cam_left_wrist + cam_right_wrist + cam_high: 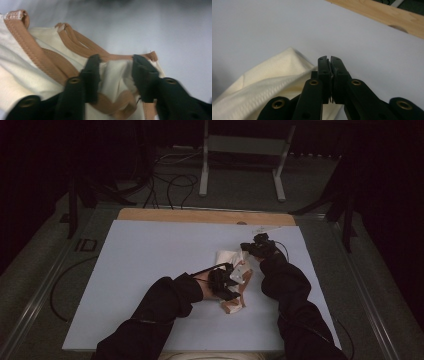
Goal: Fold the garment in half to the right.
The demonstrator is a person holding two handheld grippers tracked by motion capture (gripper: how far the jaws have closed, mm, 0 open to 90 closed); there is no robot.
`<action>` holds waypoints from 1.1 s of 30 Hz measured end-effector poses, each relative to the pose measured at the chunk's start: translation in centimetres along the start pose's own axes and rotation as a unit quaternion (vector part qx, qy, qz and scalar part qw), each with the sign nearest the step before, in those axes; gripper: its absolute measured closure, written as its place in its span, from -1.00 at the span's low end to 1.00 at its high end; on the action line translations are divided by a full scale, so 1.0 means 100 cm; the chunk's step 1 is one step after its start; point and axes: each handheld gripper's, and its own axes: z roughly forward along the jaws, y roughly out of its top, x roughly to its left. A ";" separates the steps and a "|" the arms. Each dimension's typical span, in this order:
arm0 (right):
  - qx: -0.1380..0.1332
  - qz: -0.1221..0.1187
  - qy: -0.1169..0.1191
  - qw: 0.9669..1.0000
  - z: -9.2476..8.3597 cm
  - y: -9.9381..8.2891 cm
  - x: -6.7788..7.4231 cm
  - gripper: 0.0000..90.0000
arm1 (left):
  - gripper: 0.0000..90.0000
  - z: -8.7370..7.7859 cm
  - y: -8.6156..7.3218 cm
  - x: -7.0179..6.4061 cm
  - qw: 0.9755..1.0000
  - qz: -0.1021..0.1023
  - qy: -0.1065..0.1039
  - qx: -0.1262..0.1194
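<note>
A cream cloth bag [227, 256] with brown straps [234, 306] lies crumpled right of centre on the white board [150, 270]. My left gripper [232, 282] is open and presses down over the bag. In the left gripper view its jaws straddle a fold of cream fabric [116, 72] where the brown straps [75, 42] meet. My right gripper [248, 249] is at the bag's far end. In the right gripper view its jaws are closed together [331, 75] with the bag's seamed edge [274, 85] running in under them; a thin sliver shows between the jaws.
A strip of bare wooden tabletop [200, 216] shows along the board's far edge. Beyond it, on the dark floor, stand a metal frame [240, 150] and loose cables [170, 185]. Both black sleeves reach in from the bottom edge.
</note>
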 end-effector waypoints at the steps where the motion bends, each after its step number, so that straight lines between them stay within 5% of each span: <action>1: 0.001 0.002 0.000 1.000 0.001 -0.001 -0.001 0.94 | 0.10 0.000 0.000 0.000 1.000 0.000 0.000 0.000; 12: 0.017 0.030 -0.009 0.999 0.006 -0.013 -0.019 0.92 | -0.57 -0.027 -0.002 -0.001 0.999 -0.034 0.017 -0.032; 18: 0.024 0.042 -0.024 0.999 0.005 -0.018 -0.025 0.45 | -0.92 -0.036 -0.017 0.002 0.998 -0.045 0.021 -0.031; 23: 0.026 0.049 -0.051 0.997 -0.003 -0.016 -0.034 0.13 | -0.99 -0.044 -0.038 0.005 0.997 -0.072 0.025 -0.032; 27: 0.027 0.055 -0.077 0.995 -0.013 -0.013 -0.039 0.12 | -1.00 -0.052 -0.057 0.006 0.994 -0.093 0.040 -0.036; 33: 0.000 0.054 -0.060 0.997 -0.028 -0.005 -0.031 0.19 | -1.00 -0.062 -0.082 0.007 0.991 -0.117 0.055 -0.040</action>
